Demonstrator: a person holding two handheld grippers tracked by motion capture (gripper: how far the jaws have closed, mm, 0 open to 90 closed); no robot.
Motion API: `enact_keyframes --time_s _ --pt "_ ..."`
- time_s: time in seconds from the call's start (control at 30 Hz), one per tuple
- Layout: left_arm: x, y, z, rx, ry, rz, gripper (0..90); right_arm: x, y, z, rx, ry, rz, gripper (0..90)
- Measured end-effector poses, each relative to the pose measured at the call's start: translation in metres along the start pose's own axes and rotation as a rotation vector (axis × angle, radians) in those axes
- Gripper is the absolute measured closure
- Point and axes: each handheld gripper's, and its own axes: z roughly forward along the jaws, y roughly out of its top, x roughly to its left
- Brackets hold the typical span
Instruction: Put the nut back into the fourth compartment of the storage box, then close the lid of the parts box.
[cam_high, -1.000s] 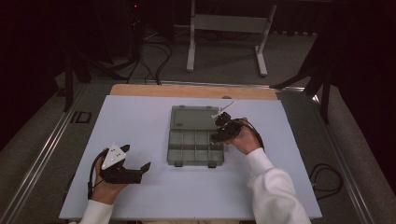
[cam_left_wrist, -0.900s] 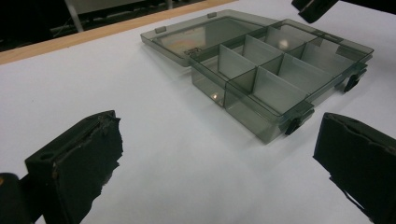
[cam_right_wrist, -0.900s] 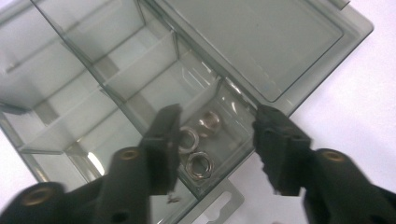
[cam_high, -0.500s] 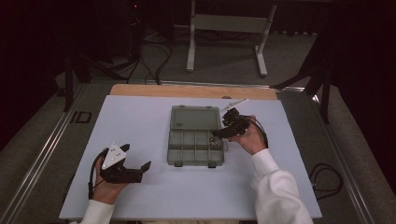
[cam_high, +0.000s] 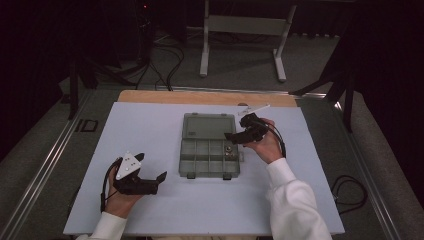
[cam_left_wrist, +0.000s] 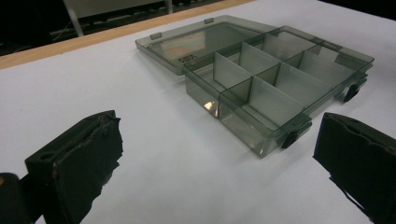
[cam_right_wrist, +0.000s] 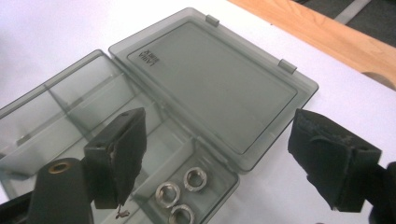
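Observation:
A smoky transparent compartment box (cam_high: 207, 152) lies in the middle of the white table, its lid (cam_right_wrist: 215, 84) folded flat on the far side. Three metal nuts (cam_right_wrist: 182, 193) rest in a compartment on the box's right side; they show as small bright dots (cam_high: 230, 150) in the high view. My right gripper (cam_high: 237, 132) hovers just above that corner. Its jaws (cam_right_wrist: 219, 140) have just been opening and now stand open with nothing between them. My left gripper (cam_high: 152, 167) rests open on the table left of the box, and through its jaws (cam_left_wrist: 219, 149) I see the box (cam_left_wrist: 271, 79).
The white table top (cam_high: 150, 125) ends in a wooden strip (cam_high: 200, 97) at the far edge. A small pale object (cam_high: 252, 108) lies behind the right hand. Cables and a metal stand (cam_high: 240, 30) sit on the floor beyond. Dark rails flank the table.
The right gripper's jaws have spread apart over the right side of the box, and the hand has shifted slightly to the right. The left gripper has stayed put.

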Motion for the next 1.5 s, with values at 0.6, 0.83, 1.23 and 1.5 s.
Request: enact_keyframes --time_s 0.6,0.83,1.23,1.5 --pt "-0.007 0.012 0.032 -0.021 0.011 -0.048 4.2 -0.016 -0.002 0.018 -0.062 -0.02 0.092 20.7" --pt "-0.013 0.014 0.054 -0.009 -0.007 -0.049 13.4 -0.024 -0.007 0.033 -0.036 -0.022 0.133 21.1" --pt "-0.024 0.009 0.082 0.065 -0.023 -0.038 33.2 -0.033 -0.014 0.05 0.02 -0.012 0.189 22.0" --pt "-0.027 0.007 0.086 0.097 0.002 -0.017 47.1 -0.035 -0.018 0.061 0.053 -0.008 0.219 24.2"
